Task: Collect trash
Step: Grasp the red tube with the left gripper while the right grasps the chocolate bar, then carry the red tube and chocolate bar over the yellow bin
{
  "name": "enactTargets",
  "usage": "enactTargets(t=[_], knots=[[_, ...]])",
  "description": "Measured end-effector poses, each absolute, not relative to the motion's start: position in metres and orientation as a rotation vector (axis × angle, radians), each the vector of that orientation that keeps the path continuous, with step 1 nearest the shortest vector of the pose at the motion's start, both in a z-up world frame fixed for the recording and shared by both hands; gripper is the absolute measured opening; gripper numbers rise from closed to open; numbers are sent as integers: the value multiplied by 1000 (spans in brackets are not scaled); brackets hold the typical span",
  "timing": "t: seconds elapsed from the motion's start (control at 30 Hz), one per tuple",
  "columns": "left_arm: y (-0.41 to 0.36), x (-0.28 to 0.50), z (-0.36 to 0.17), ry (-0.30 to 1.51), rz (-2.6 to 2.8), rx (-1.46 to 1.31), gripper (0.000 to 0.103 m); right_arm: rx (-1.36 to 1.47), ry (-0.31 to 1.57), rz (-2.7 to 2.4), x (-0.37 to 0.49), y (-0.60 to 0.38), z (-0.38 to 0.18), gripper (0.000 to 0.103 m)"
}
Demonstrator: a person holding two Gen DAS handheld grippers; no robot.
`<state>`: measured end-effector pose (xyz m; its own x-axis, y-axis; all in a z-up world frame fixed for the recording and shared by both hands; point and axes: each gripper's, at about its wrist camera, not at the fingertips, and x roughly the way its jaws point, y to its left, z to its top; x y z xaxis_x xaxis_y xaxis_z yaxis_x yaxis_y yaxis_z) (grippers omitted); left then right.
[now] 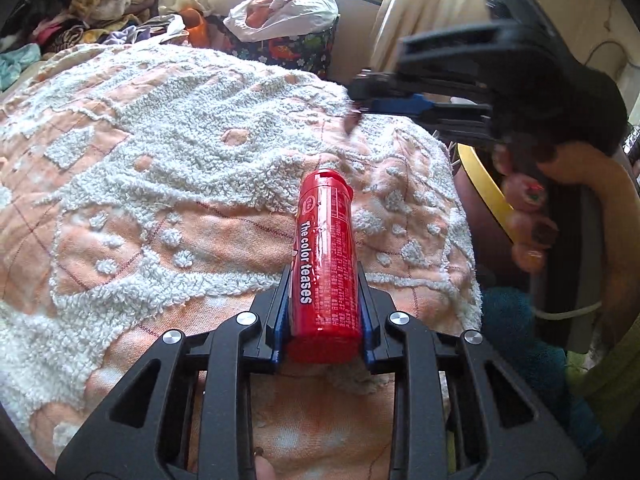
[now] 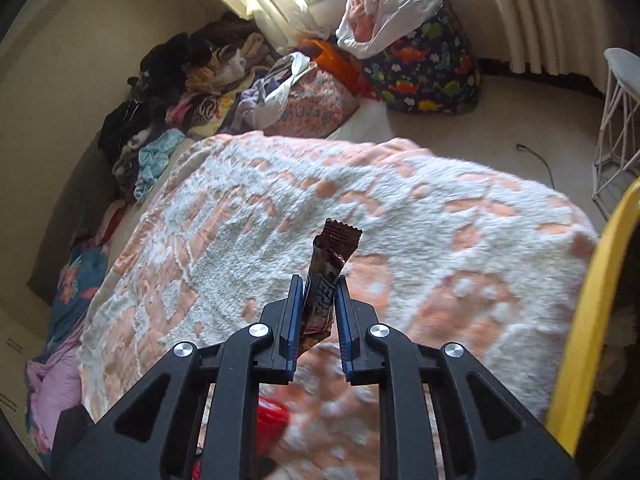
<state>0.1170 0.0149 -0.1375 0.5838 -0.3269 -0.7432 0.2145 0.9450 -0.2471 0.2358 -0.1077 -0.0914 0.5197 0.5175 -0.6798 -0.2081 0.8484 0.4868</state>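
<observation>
Red tube (image 1: 325, 256) clamped at its lower half between the pads of the left gripper (image 1: 325, 280), cap end pointing away, over the near part of the bed (image 1: 160, 152) and close to its right edge. Whether lifted clear or lying on the bedspread: hard to tell from this angle. Brown wrapper (image 2: 326, 276) pinched between the closed jaws of the right gripper (image 2: 319, 296), crimped end sticking up past the tips, held above the bedspread. Seen from the left wrist, right gripper (image 1: 362, 92) up over the far right edge of the bed, blurred, a scrap of wrapper dangling at its tip, a hand (image 1: 528, 216) on its grip.

Judged by this: both pickups done, one piece of trash in each tool. No other litter plain on the bedspread; only a red blur (image 2: 272, 420) low under the right gripper, probably the same tube. Left to do: carrying both to a bin. Yellow rim (image 2: 592, 312) just beyond the right edge of the bed, possibly that bin, contents not visible. Clothes pile (image 2: 180, 92) and dinosaur bag (image 2: 428, 76) past the far end, untouched.
</observation>
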Motion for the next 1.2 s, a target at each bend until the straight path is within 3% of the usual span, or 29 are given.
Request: enactTargets(t=[0.6, 1.2], knots=[[-46, 112, -100, 814, -420, -79, 21, 438, 734, 299, 175, -225, -56, 16], [-117, 119, -78, 763, -533, -30, 21, 429, 715, 135, 134, -302, -63, 16]])
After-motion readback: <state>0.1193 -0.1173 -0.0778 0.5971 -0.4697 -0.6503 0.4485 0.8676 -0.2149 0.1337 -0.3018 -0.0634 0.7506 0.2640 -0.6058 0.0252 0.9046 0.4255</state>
